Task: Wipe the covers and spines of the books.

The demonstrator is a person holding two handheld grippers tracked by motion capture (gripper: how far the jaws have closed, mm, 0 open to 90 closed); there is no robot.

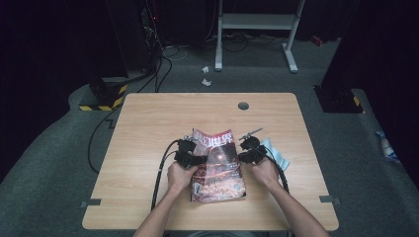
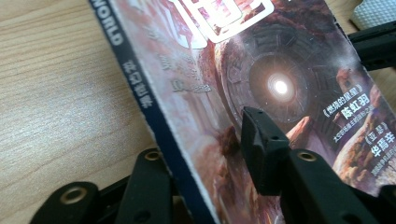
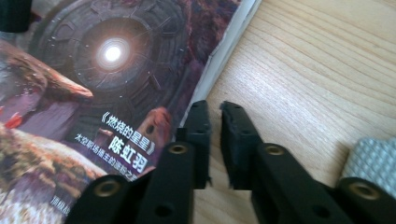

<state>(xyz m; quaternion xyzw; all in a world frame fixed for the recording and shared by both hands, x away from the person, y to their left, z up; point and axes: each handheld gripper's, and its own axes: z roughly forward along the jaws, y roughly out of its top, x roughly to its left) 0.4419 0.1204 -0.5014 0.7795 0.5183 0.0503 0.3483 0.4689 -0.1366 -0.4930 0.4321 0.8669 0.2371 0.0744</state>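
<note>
A magazine with a reddish-purple cover lies mid-table near the front edge, its far end curled upward. My left gripper is at its left spine edge. In the left gripper view the spine runs between the jaws, one jaw beneath it and the other pad pressed on the cover, so my left gripper is shut on the magazine. My right gripper sits at the right edge. There my right gripper stands with a narrow gap and nothing in it, beside the magazine.
A pale blue textured cloth lies on the wooden table just right of my right gripper, also visible as cloth. A grey cable grommet sits near the far edge. Cables trail toward the front edge.
</note>
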